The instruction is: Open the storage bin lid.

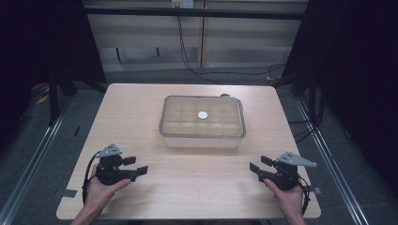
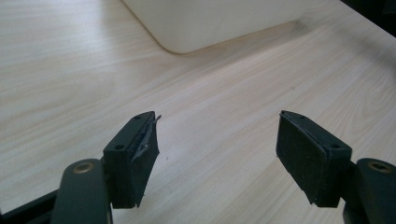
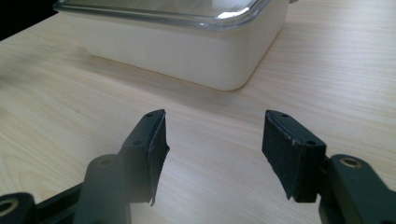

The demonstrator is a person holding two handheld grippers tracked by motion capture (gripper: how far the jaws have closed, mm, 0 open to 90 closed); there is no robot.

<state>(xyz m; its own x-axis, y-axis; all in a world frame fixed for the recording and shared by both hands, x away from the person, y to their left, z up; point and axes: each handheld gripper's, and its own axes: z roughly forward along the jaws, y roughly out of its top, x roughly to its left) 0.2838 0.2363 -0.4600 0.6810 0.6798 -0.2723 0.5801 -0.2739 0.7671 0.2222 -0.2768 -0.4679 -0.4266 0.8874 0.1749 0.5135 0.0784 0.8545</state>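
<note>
In the high view, a light wooden table [image 1: 187, 187] stands on a grey floor. Near its middle, a little to the far side, is a rectangular container [image 1: 202, 123] with a clear lid. Under the lid a grid of compartments can be seen, and a small white round object [image 1: 202, 115] shows at the centre of the lid; I cannot tell if it lies on the lid or below it. The left gripper [image 1: 136, 168] is held by the left hand [image 1: 99, 188] at the near left part of the table, and its jaws stand apart and hold nothing. The right gripper [image 1: 257, 165] is held by the right hand [image 1: 288, 197] at the near right part, jaws also apart and empty. Both grippers are well apart from the container. Black cables [image 1: 197, 65] lie on the floor beyond the far edge of the table.

In the left gripper view, the two black jaws are spread wide over bare wood. The pad of the left jaw looks frayed at its edge. A rounded corner of the container is at the top, well ahead of the jaws.

In the right gripper view, the jaws are spread too, with only the table between them. The container is ahead of them, with its white wall and clear lid rim visible.
</note>
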